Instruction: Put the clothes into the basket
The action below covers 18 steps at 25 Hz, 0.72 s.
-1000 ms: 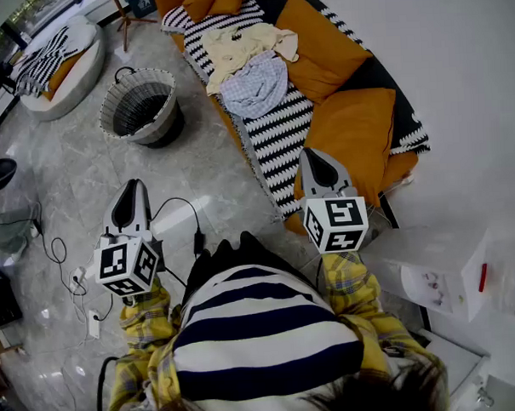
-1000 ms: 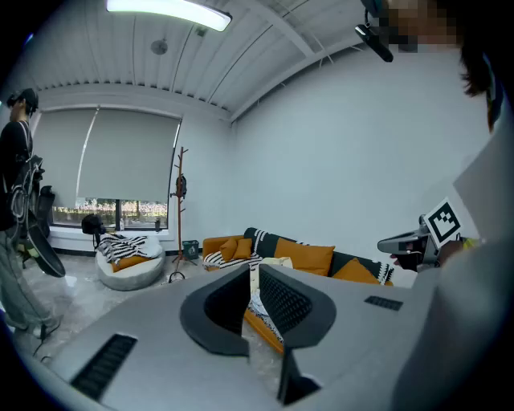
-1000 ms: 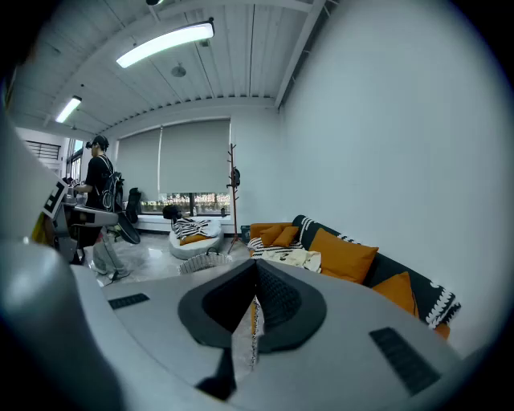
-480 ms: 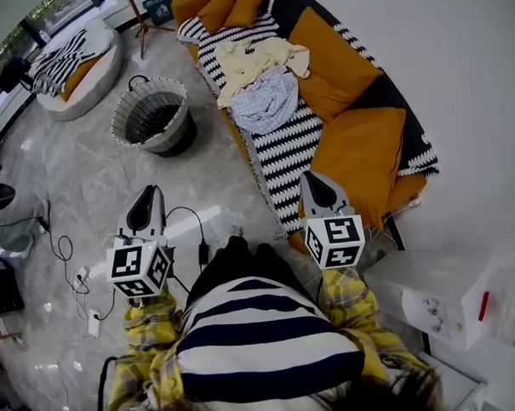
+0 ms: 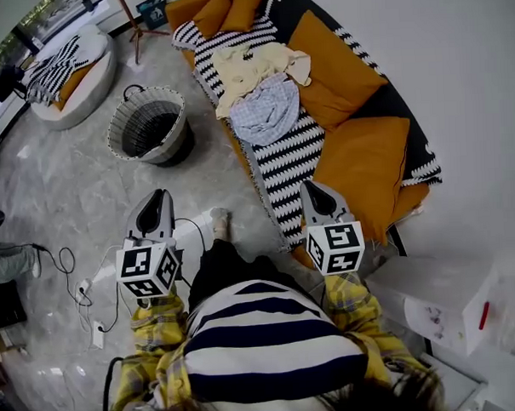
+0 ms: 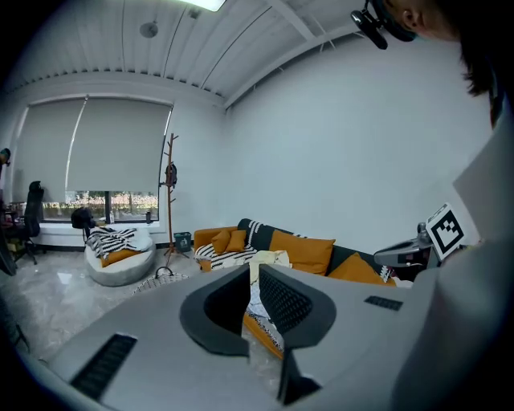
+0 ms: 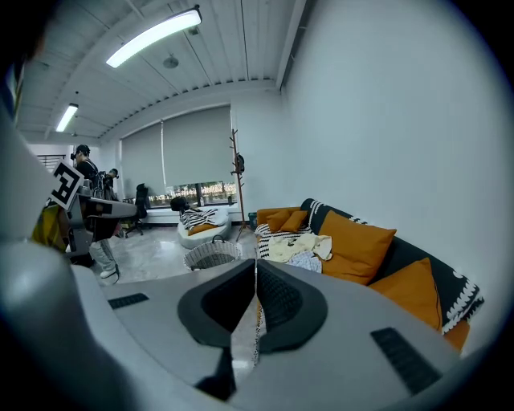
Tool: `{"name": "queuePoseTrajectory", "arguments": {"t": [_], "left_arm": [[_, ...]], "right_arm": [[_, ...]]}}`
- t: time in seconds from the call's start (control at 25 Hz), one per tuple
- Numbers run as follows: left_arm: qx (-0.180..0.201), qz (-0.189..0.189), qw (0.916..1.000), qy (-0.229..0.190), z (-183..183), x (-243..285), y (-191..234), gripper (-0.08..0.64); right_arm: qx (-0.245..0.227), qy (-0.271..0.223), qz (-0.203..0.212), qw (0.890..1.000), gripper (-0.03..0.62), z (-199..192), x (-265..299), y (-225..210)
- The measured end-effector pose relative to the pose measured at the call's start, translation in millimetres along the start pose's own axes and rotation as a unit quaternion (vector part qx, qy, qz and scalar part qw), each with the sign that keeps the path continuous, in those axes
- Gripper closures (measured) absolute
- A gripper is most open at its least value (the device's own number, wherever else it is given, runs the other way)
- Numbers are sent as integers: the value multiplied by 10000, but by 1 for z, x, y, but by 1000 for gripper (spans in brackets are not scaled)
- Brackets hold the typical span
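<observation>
yellow plaid sleeves [image 5: 152, 320] and a navy-and-white striped top [image 5: 263, 336] are nearest, and from each sleeve a grey gripper reaches out over the floor, each with a marker cube at its back. the left gripper [image 5: 160, 196] has its jaws a narrow way apart with nothing between them; through the slit i can see only the sofa beyond. the right gripper [image 5: 313, 188] has its jaws closed together on nothing, with just a thin line between the pads. both point forward and somewhat down, well apart from each other, the right one over the near end of the sofa's edge. between them a foot in a pale sock [image 5: 217, 221] is set on the grey marble floor [image 5: 86, 191], and thin black cables [image 5: 68, 268] trail to the left. further on, the woven basket [image 5: 176, 120] stands upright on the floor, just beside the sofa's front, and it looks empty. the clothes are not in it: a cream garment [image 5: 251, 66] and a pale blue checked garment [image 5: 266, 110] lie crumpled together on the sofa's black-and-white striped throw [image 5: 285, 157], touching each other, beside large orange cushions [image 5: 362, 157]. farthest off, a round white pouf [image 5: 73, 81] carries a striped cloth by the window.
</observation>
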<state>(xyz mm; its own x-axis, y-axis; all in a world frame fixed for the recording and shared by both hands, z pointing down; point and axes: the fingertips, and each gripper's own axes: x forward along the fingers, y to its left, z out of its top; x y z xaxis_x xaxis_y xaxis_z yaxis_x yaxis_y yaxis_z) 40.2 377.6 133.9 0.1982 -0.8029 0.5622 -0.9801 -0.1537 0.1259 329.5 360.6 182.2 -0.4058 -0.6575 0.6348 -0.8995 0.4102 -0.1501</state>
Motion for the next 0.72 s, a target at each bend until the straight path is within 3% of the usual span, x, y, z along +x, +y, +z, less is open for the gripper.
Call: {"name": "queuePoseTrajectory", "arguments": {"t": [0.4, 0.72], "left_arm": [[-166, -142, 9996, 152, 7, 87, 73, 514], [-290, -480, 9976, 409, 0, 146, 121, 514]], "right_arm": [[-71, 215, -143, 9996, 565, 31, 110, 11], [80, 483, -241, 9985, 565, 42, 191, 25]]}}
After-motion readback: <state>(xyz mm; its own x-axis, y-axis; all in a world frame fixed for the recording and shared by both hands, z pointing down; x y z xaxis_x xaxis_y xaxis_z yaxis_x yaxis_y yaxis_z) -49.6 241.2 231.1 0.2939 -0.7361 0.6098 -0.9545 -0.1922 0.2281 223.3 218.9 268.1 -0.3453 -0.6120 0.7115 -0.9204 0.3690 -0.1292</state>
